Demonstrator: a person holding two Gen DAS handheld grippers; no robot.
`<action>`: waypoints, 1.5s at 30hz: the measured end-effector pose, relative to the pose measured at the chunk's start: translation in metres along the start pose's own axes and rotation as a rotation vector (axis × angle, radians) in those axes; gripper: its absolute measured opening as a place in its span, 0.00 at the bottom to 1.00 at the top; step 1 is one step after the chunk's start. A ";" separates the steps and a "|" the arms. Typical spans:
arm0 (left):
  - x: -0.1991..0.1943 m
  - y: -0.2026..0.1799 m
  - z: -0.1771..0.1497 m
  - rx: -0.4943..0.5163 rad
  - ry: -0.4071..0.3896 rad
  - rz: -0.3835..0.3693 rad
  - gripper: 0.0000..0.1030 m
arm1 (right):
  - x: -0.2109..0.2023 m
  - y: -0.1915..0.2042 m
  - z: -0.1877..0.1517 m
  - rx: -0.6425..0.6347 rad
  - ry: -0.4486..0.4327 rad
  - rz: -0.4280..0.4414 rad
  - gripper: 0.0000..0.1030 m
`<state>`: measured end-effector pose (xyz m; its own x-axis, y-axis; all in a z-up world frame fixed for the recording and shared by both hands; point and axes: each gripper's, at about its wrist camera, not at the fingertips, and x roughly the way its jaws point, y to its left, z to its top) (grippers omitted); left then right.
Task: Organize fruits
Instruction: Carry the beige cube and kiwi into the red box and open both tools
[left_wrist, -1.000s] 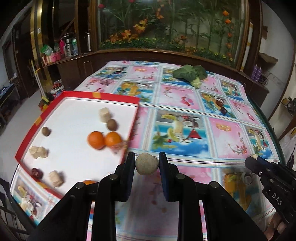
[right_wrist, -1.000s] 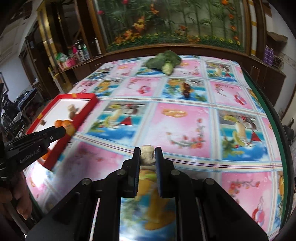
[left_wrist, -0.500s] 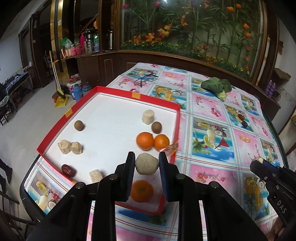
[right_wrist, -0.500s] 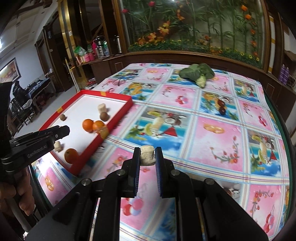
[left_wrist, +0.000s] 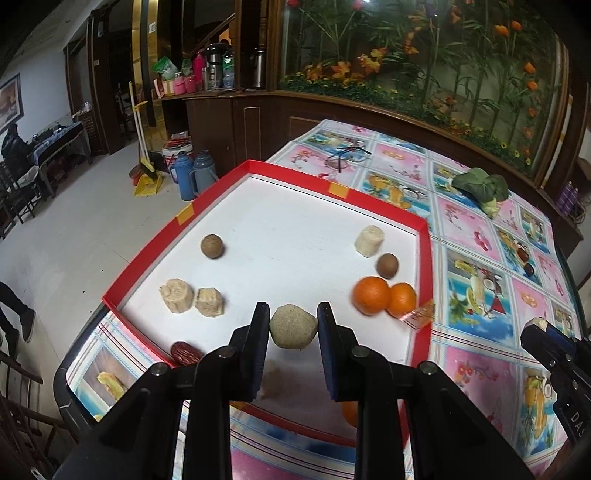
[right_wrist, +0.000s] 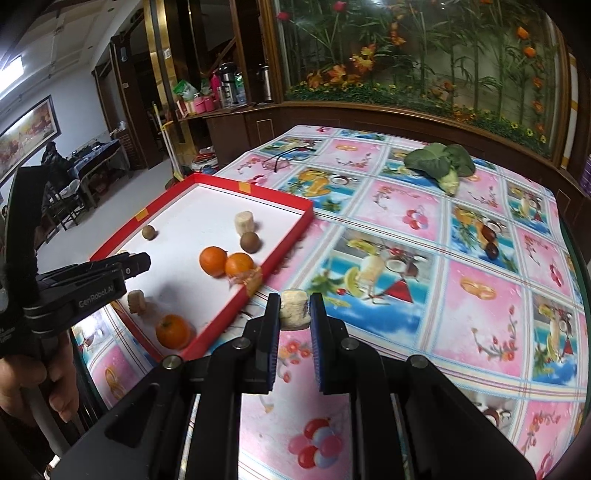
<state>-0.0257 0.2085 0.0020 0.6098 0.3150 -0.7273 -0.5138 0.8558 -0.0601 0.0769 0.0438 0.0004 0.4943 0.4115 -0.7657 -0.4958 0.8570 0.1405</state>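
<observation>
Glass-fronted flower display backs a surface under a fruit-print cloth, where a red-rimmed white tray (left_wrist: 424, 236) holds oranges (left_wrist: 371, 294). Left tongs (left_wrist: 293, 325) grip a round tan speckled fruit (left_wrist: 293, 331) above the tray's open middle. Right tongs (right_wrist: 294, 314), clenched on a pale stubby chunk (right_wrist: 293, 310), hang outside the tray's near rim, which they must clear leftward.

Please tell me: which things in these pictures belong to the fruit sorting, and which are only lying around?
Belongs to the job:
- red tray
- round tan fruit in the left gripper
- pale fruit piece in the right gripper
- oranges, brown balls and pale chunks in the tray

Just lying about:
- leafy vegetable on the tablecloth
- black glasses
- flasks on the floor
</observation>
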 end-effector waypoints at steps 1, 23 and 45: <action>0.001 0.003 0.001 -0.006 0.001 0.003 0.24 | 0.002 0.002 0.002 -0.004 0.000 0.003 0.17; 0.017 0.026 0.020 -0.028 0.003 0.053 0.24 | 0.070 0.053 0.066 -0.050 0.010 0.127 0.17; 0.048 0.064 0.044 -0.137 0.025 0.160 0.24 | 0.141 0.077 0.093 -0.077 0.097 0.163 0.17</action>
<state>-0.0029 0.2964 -0.0065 0.4996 0.4310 -0.7514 -0.6812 0.7313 -0.0334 0.1748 0.1962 -0.0386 0.3341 0.5077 -0.7941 -0.6187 0.7537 0.2216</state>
